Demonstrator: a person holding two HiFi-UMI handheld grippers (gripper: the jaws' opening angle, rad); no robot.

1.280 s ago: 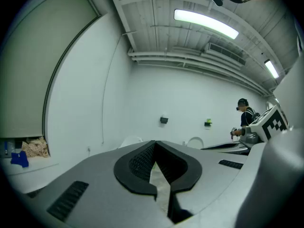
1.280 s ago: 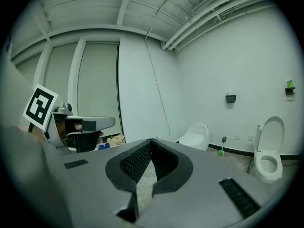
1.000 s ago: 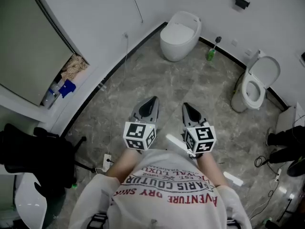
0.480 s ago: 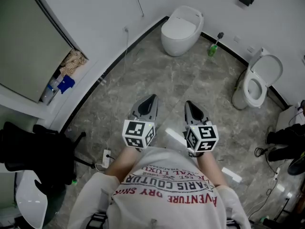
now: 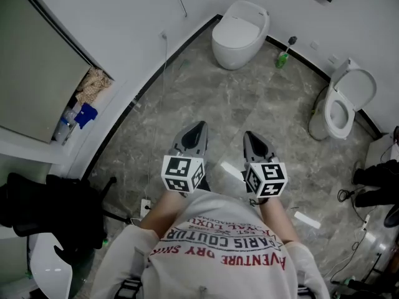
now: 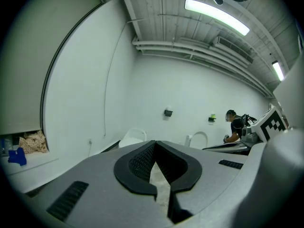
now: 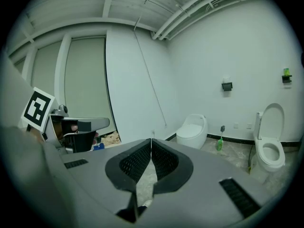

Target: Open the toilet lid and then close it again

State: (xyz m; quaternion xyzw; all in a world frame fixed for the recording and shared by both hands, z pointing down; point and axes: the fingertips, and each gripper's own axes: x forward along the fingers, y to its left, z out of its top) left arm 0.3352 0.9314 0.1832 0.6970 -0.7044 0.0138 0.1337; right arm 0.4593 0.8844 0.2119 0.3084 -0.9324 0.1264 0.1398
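Two toilets stand along the far wall. A rounded white toilet (image 5: 240, 33) (image 7: 194, 129) (image 6: 132, 137) has its lid down. To its right, a second toilet (image 5: 346, 104) (image 7: 269, 144) has its lid raised against the wall. My left gripper (image 5: 198, 127) (image 6: 155, 143) and right gripper (image 5: 249, 135) (image 7: 151, 141) are held side by side in front of the person's chest, far from both toilets. Both are shut with nothing between the jaws.
A green bottle and brush (image 5: 283, 58) stand between the toilets. Cloth and a blue bottle (image 5: 84, 114) lie on a ledge at left. A black chair (image 5: 56, 210) is at lower left. Cables and black shoes (image 5: 374, 185) are at right. A person crouches far off (image 6: 233, 127).
The view has shifted a little toward the toilets: both sit slightly higher and further right in the head view. The grippers keep their pose and stay shut.
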